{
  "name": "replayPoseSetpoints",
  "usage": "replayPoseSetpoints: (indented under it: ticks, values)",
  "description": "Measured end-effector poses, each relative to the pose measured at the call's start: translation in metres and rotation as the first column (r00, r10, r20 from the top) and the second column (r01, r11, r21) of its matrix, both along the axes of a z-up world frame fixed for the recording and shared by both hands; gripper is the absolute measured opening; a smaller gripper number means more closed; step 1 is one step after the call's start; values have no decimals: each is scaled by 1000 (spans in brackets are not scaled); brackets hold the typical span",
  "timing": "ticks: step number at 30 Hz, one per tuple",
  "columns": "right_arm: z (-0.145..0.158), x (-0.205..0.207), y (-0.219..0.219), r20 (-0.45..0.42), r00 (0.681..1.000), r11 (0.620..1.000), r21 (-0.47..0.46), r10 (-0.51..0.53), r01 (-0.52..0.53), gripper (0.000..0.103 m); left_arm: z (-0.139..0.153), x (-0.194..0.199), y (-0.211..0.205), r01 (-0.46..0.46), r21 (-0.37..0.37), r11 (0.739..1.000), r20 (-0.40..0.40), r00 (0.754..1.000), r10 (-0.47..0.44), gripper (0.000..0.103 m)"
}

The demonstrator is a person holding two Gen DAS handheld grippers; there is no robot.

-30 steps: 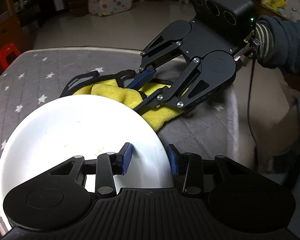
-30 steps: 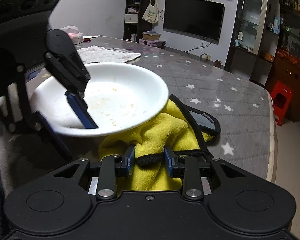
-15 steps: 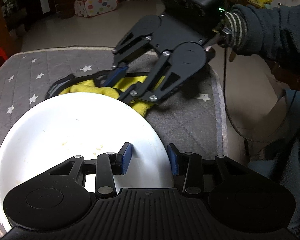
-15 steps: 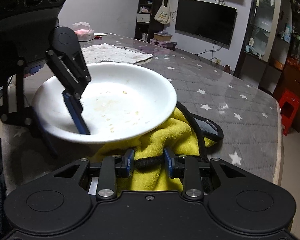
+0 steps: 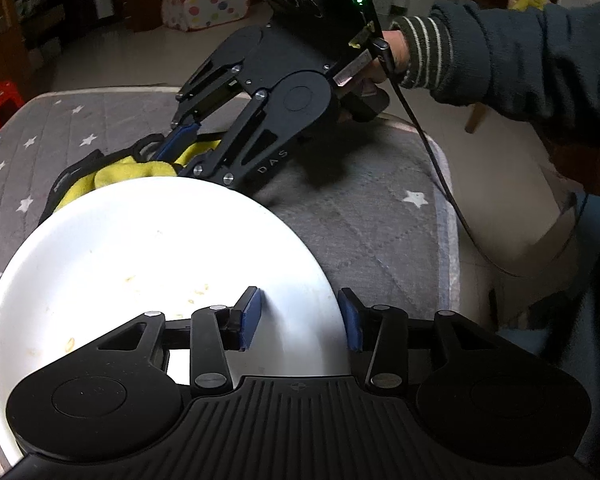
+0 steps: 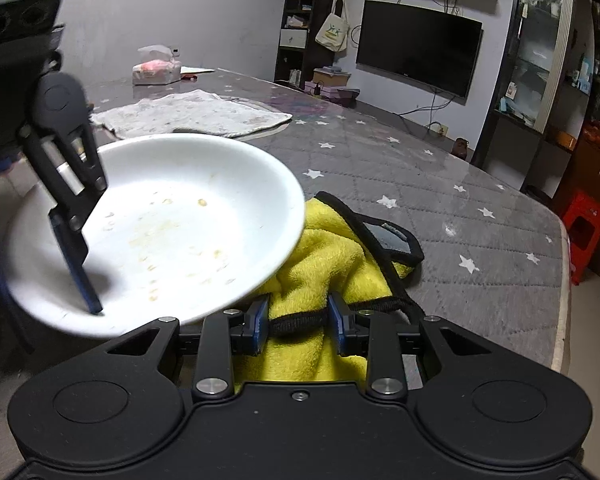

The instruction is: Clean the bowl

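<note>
Left tool (image 5: 300, 316) clenched on the white bowl's (image 5: 140, 248) rim at 5 o'clock, bowl tilted over the star-print surface (image 6: 420, 184), crumbs inside. Right tool (image 6: 298, 316), "DAS" readable on its arm, pinches the yellow cloth's (image 6: 332, 264) black edging, just under the bowl at its 4 o'clock.

Bowl (image 6: 172, 216) hides much of the yellow cloth (image 6: 332, 276)

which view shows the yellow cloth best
The right wrist view: the yellow cloth lies open ahead, its black edging pinched by the right gripper. In the left wrist view the white bowl hides most of it.
</note>
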State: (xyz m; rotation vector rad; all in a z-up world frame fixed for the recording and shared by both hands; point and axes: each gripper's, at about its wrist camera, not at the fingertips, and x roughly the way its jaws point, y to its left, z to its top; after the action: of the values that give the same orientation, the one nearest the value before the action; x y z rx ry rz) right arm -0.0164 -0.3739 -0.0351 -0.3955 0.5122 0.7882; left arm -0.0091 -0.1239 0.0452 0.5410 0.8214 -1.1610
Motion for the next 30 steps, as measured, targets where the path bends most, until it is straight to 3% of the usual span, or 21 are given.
replayPoseSetpoints:
  ticks: [14,30]
  values:
    - [1,-4,-3,-13,1000,1000,11,-20,20,33,0,15,-20,-116,-23,993,-2,993,116,47]
    - [2,-11,-5,-22,999,1000,10,-24,25,33,2,-6,-5,85,9,996,-15,996,-84,39]
